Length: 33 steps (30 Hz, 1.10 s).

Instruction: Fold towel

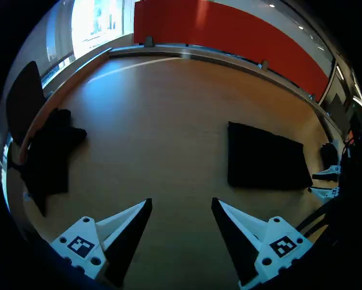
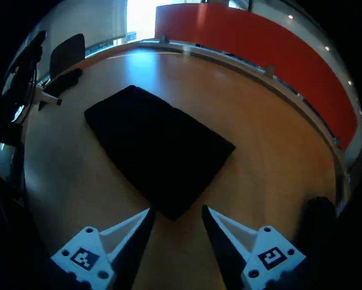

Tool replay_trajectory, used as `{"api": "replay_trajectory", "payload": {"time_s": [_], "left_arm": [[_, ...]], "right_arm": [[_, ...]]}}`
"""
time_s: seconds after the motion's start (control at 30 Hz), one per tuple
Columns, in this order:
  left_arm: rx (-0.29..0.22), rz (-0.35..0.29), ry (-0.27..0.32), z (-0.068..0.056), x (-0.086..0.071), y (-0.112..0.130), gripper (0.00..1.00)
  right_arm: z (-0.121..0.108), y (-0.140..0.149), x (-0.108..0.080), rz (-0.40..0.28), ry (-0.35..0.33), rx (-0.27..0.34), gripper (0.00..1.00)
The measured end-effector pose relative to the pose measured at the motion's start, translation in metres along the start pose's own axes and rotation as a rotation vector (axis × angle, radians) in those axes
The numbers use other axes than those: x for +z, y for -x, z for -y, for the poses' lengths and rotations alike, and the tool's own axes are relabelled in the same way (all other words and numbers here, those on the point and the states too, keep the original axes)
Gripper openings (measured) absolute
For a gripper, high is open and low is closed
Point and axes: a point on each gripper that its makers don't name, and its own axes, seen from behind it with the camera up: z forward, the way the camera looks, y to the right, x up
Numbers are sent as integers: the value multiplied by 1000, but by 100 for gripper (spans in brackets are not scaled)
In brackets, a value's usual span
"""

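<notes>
Wooden table point(image 1: 156, 121) had the black towel point(image 2: 156, 145) lying flat as a rectangle, with a dark crumpled cloth point(image 1: 50, 154) well apart from it near the edge. Left gripper point(image 1: 181, 203) was over bare wood, jaws wide and empty. Right gripper point(image 2: 177, 209) was at the towel's near corner, jaws parted, gripping nothing.

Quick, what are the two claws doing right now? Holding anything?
Left claw: open, holding nothing.
Right claw: open, holding nothing; the black towel has a corner right by its tips.
</notes>
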Motion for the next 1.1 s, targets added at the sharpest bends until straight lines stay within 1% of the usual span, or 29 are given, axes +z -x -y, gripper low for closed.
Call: {"api": "replay_trajectory", "payload": {"time_s": [0.07, 0.27, 0.33, 0.4, 0.53, 0.6, 0.67, 0.73, 0.8, 0.83, 1.1], "left_arm": [[-1, 0, 0, 1, 0, 0, 91], [-5, -1, 0, 2, 0, 0, 91], [-4, -1, 0, 2, 0, 0, 91], [-2, 0, 0, 2, 1, -1, 91], [1, 0, 3, 0, 1, -1, 91], [1, 0, 4, 0, 1, -1, 91], [1, 0, 5, -1, 1, -1, 91], [2, 1, 6, -1, 2, -1, 91], [3, 0, 5, 0, 2, -1, 91], [3, 1, 5, 0, 2, -1, 91], [1, 0, 5, 2, 1, -1, 91]], "right_arm": [[1, 1, 1, 0, -8, 8, 59], [2, 1, -1, -7, -17, 6, 57], [2, 2, -1, -6, -18, 0, 54], [2, 3, -2, -4, -18, -7, 46], [3, 0, -2, -10, -22, -5, 28], [4, -1, -2, -14, -25, -2, 25], [4, -1, -2, -14, -28, 0, 25], [4, -1, -2, -13, -29, 1, 20], [4, -1, -2, -11, -28, 2, 11], [4, -1, -2, -12, -29, 3, 11], [5, -4, -3, -22, -26, 4, 17]]}}
